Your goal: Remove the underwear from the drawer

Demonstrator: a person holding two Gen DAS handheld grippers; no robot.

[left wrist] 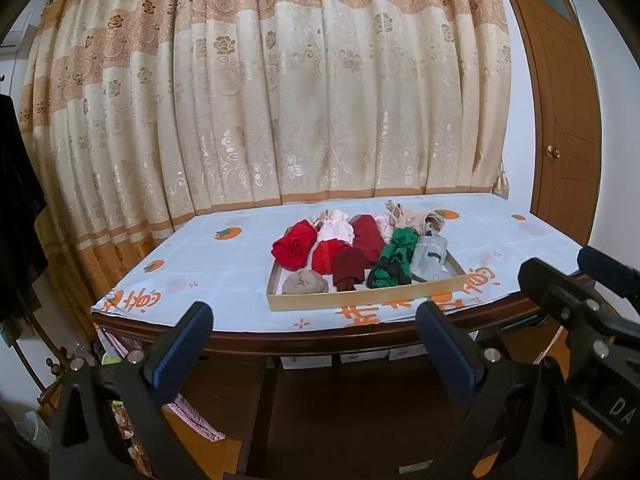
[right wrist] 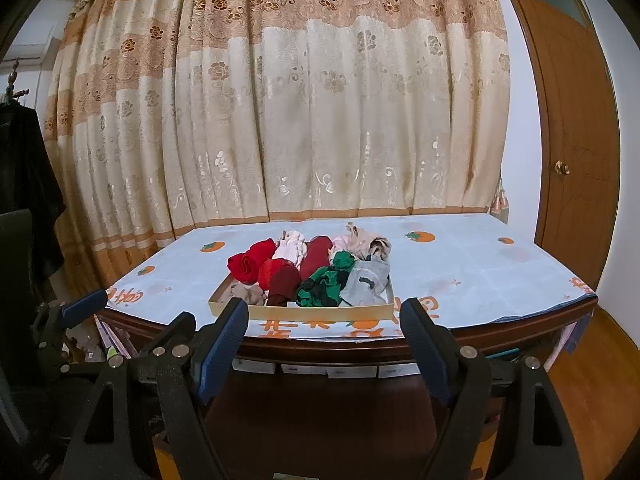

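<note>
A shallow cardboard drawer tray (left wrist: 360,298) (right wrist: 320,312) lies near the front edge of the table. It is packed with rolled underwear: bright red (left wrist: 294,246) (right wrist: 248,264), dark red (left wrist: 349,268) (right wrist: 284,282), green and black (left wrist: 394,260) (right wrist: 326,286), grey (left wrist: 428,258) (right wrist: 370,284), beige (left wrist: 305,282) and pale pink pieces. My left gripper (left wrist: 314,342) is open, short of the table edge, with nothing between its fingers. My right gripper (right wrist: 324,338) is open too, empty, in front of the tray. The right gripper also shows at the right of the left wrist view (left wrist: 576,280).
The table (left wrist: 224,264) (right wrist: 480,272) wears a pale blue cloth printed with orange fruit. A patterned cream curtain (left wrist: 280,100) hangs behind it. A brown door (left wrist: 564,120) (right wrist: 576,152) stands at the right. Dark clothing (right wrist: 24,184) hangs at the left. Boxes sit under the table.
</note>
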